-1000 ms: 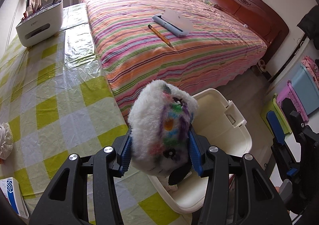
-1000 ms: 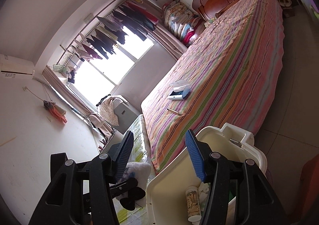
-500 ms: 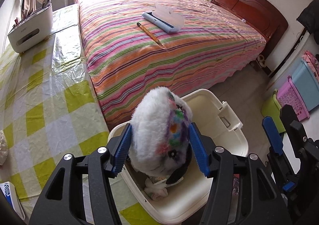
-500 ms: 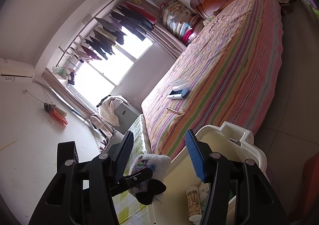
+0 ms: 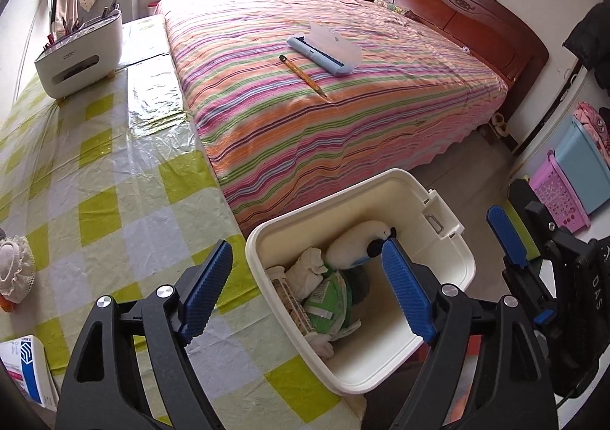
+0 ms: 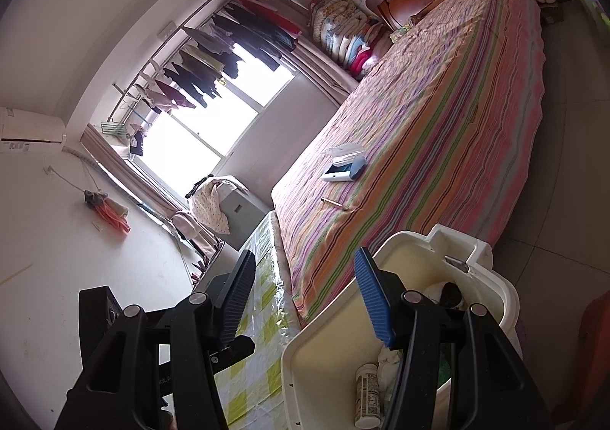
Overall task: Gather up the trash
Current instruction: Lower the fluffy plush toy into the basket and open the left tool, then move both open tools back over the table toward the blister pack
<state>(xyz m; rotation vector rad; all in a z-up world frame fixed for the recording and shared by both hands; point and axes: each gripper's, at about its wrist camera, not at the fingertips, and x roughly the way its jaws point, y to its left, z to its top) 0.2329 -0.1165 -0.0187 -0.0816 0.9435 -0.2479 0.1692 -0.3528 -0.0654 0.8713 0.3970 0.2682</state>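
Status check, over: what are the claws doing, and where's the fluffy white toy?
Left claw empty, jaws just opened wide. Right claw open, empty. Fluffy toy down in the cream bin on the other trash. Nothing blocking.

Left wrist view: looked steeply down from just above the cream bin (image 5: 453, 258), over the checked tablecloth (image 5: 99, 201), toward the striped bed (image 5: 324, 124) and headboard beyond. Right wrist view: rolled sideways, close beside the same bin (image 6: 499, 289), aimed nearly level across the bed (image 6: 438, 147) to the window (image 6: 213, 132). Shared: bin, bed, tablecloth.
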